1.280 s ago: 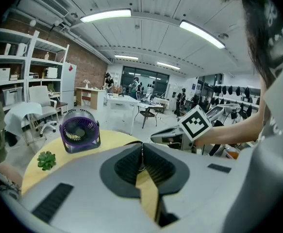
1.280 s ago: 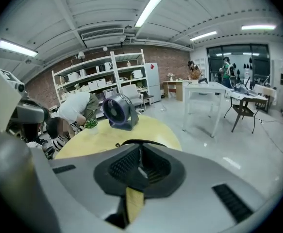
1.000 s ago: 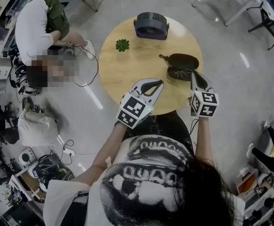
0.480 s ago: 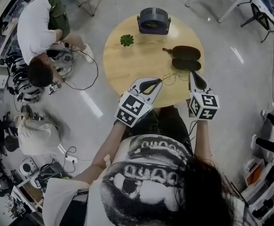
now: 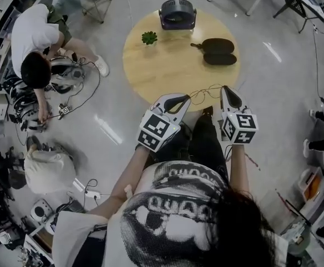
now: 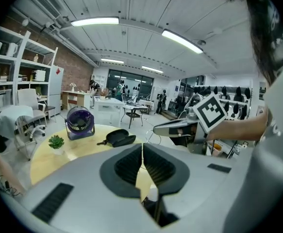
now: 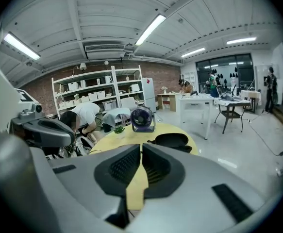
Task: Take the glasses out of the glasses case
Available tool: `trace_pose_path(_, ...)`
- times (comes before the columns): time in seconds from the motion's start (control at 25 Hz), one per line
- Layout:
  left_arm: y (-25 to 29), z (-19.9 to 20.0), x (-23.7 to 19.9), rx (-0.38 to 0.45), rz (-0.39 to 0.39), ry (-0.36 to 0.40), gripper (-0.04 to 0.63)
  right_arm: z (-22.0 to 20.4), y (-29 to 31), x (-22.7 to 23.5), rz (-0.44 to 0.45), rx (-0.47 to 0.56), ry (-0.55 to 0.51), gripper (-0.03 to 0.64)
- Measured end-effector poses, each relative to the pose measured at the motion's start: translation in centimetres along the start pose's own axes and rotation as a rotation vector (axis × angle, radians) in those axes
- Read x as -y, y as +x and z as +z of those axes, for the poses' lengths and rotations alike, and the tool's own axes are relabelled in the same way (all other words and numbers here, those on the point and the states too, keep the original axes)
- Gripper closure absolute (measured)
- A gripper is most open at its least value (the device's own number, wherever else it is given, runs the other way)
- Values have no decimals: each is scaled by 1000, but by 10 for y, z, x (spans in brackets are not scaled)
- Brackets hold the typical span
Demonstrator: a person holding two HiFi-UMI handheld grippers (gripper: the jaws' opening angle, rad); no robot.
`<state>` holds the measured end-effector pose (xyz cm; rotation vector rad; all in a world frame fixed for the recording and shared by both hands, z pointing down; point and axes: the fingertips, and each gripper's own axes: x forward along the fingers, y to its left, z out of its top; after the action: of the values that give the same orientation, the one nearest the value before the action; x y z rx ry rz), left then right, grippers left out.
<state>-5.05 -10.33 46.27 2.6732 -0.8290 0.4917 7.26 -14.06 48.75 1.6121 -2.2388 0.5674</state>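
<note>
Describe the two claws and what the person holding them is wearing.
Both the left claw and right claw are light grey shells with black ribbed pads, tapering to a point. Each carries a cube of black-and-white square markers. The person wears a short-sleeved white T-shirt with a dark print.

Round table (image 5: 167, 65): fan (image 5: 178, 13), small plant (image 5: 149, 37); person (image 5: 33, 40) crouching on floor.

A workshop or lab: behind the round pale wooden table (image 5: 167, 65) stand white metal shelves of boxes (image 7: 97, 89) against a red brick wall (image 7: 165, 76). Left of the table, tangled black cables and gear (image 5: 25, 96) strew the grey floor.
</note>
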Motion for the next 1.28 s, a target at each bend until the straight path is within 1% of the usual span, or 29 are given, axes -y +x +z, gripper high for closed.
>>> trace_pose_path(0.12,-6,0,5,8,-2,1,580,-1,-11,-4,-6,2,-5,601)
trace_pose_path(0.32,-11,-10,14,3,6,-13,580,-13,-27,-5,-11,-14,-1,601)
trace_pose_path(0.44,-14,-13,20,-1,15,-8,580,-18,-36,-4,-8,-16,0,601)
trace_pose_path(0.72,-19,-25,54,-18,50,-9,580,-39,-78,6,0,-10,14,601)
trace_pose_path(0.88,-23,-28,87,-21,48,-10,580,-54,-111,15,-11,-2,36,601)
trace_pose_path(1.16,-15,-36,151,-47,7,29,580,-83,-169,34,-32,16,78,601)
trace_pose_path(1.28,-17,-36,174,-59,-13,58,580,-90,-191,39,-43,31,96,601)
